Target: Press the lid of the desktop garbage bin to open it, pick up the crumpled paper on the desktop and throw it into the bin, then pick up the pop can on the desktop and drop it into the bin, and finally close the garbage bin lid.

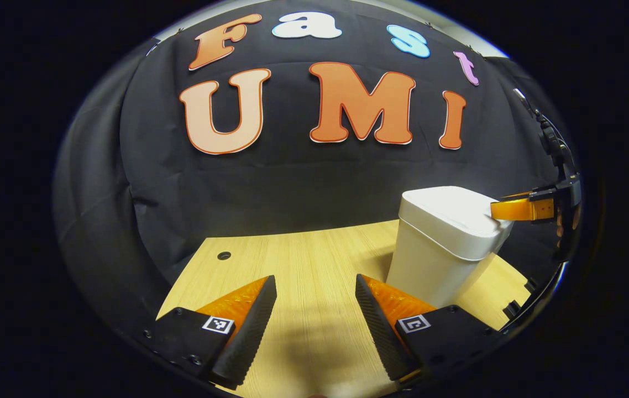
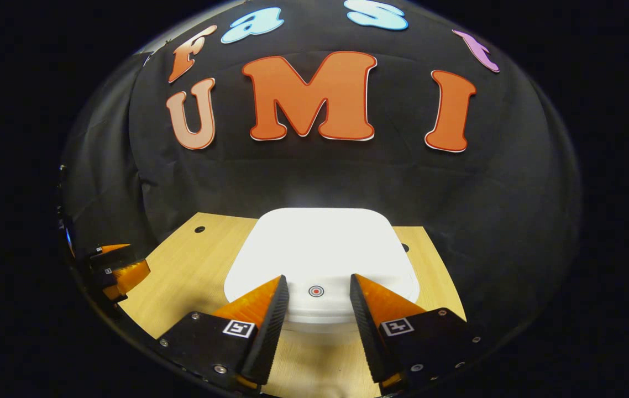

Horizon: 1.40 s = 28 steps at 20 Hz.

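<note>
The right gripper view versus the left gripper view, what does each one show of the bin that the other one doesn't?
The right gripper view looks down on the bin's lid, shut, with a small round target mark at its near edge, framed between the open fingers of the right tool. The left gripper view gives the bin from the side: its tapered wall, the lid overhanging it, and the right tool reaching in at the lid's far edge from the right. Both share the white bin, the wooden table and the left tool, open.

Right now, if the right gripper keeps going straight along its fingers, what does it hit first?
Probably the bin lid: the right gripper is open, straddling the lid's front edge near the round button. Contact unclear.
</note>
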Available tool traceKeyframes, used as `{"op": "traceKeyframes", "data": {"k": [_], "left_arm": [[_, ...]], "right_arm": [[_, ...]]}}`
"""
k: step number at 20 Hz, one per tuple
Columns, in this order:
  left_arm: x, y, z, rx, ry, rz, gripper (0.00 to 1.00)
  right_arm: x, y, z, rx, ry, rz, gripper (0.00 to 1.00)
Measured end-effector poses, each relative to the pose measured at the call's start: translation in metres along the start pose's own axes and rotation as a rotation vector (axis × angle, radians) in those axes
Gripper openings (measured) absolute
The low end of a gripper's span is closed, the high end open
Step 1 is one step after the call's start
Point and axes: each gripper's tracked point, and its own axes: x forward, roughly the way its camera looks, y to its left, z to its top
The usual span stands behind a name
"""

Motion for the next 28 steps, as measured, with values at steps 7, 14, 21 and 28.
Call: {"op": "traceKeyframes", "data": {"k": [7, 14, 21, 28], "left_arm": [[-0.015, -0.009, -0.009, 0.005, 0.017, 0.018, 0.92], [-0.026, 0.008, 0.025, -0.027, -0.053, 0.055, 0.92], [-0.023, 0.05, 0.067, -0.021, -0.166, 0.062, 0.9], [-0.034, 0.088, 0.11, 0.04, -0.321, 0.106, 0.92]], "right_arm": [[-0.004, 0.002, -0.002, 0.05, -0.016, 0.048, 0.37], [-0.011, 0.016, 0.004, -0.054, -0.127, 0.036, 0.69], [-0.016, 0.06, 0.023, -0.024, -0.23, 0.018, 0.72], [-0.018, 0.101, 0.043, -0.049, -0.324, 0.018, 0.8]]}}
